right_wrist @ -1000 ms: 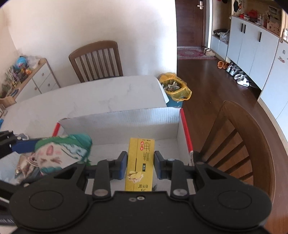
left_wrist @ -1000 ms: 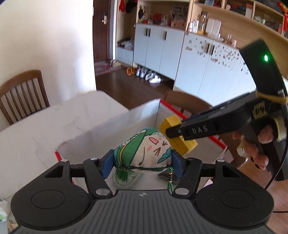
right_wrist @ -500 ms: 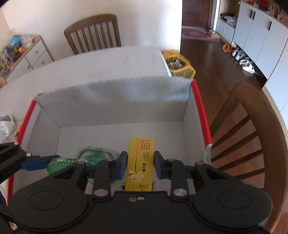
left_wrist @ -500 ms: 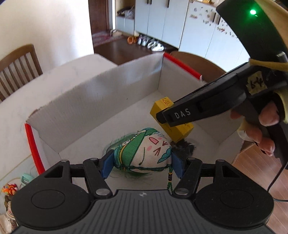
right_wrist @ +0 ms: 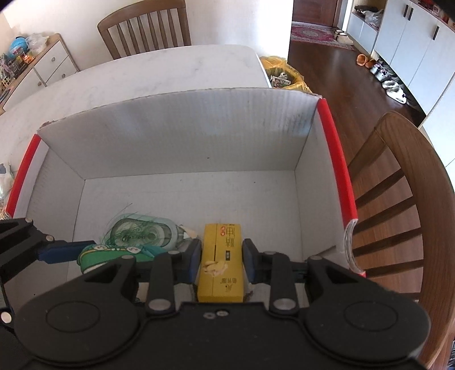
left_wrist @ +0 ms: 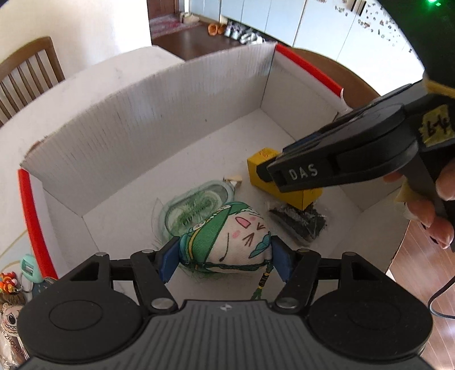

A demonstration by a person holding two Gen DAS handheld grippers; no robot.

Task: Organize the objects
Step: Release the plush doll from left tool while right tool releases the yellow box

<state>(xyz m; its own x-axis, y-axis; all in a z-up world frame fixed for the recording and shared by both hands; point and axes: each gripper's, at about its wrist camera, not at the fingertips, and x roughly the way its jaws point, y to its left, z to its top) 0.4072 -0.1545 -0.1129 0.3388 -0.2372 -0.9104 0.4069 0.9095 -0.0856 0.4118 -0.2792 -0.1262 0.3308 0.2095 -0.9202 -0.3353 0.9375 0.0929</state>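
Two hand-held grippers, left [left_wrist: 224,257] pinching plush pouch [left_wrist: 227,239], right [right_wrist: 221,257] pinching half-hidden yellow carton [right_wrist: 221,264].

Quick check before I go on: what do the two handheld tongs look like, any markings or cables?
Both tongs are black plastic with blue pads. The right tongs show white "DAS" lettering, a yellow tape label with handwriting, a green indicator light and a black cable. The left tongs have a ribbed grey-black body.

White marble-look worktop [right_wrist: 159,71] carries open white box [right_wrist: 176,136], red-edged; small trinkets [left_wrist: 17,284] beside box's left wall.
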